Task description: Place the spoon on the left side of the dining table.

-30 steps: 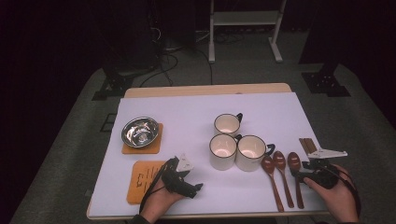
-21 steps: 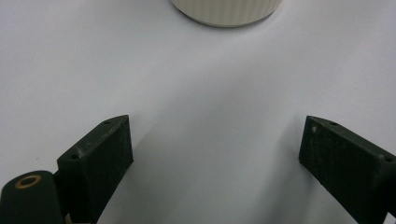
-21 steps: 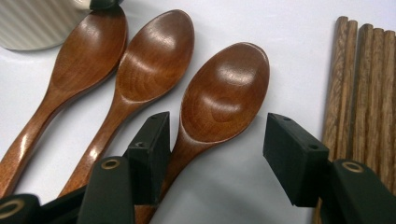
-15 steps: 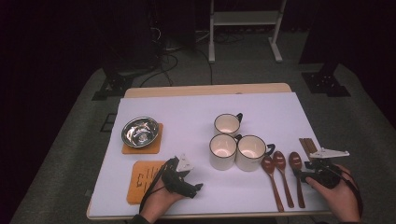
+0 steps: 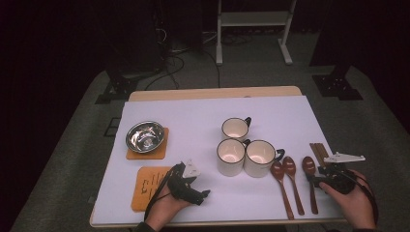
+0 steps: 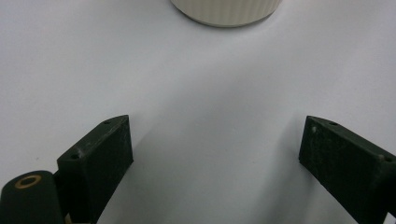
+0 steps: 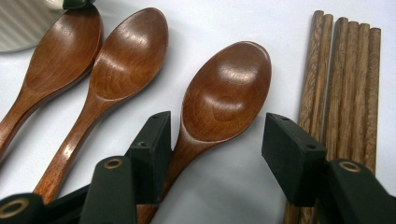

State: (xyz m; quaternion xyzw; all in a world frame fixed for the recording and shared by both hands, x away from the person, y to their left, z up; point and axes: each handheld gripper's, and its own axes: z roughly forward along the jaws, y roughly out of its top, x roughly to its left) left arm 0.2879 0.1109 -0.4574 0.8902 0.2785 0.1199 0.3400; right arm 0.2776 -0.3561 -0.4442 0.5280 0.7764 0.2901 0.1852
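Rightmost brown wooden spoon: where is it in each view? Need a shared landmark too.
High view: the rightmost brown wooden spoon lies at lower right, just left of the right tool.
Left gripper view: not in it.
Right gripper view: bowl at centre, handle running down between the open jaws.
Shared landmark: the bundle of brown wooden chopsticks beside it.

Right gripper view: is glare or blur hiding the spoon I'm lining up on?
Right gripper view: the nearest spoon is sharp, with soft highlights on its bowl that hide nothing; the right gripper is slightly soft up close. High view: room dark, table evenly lit, metal bowl glinting.
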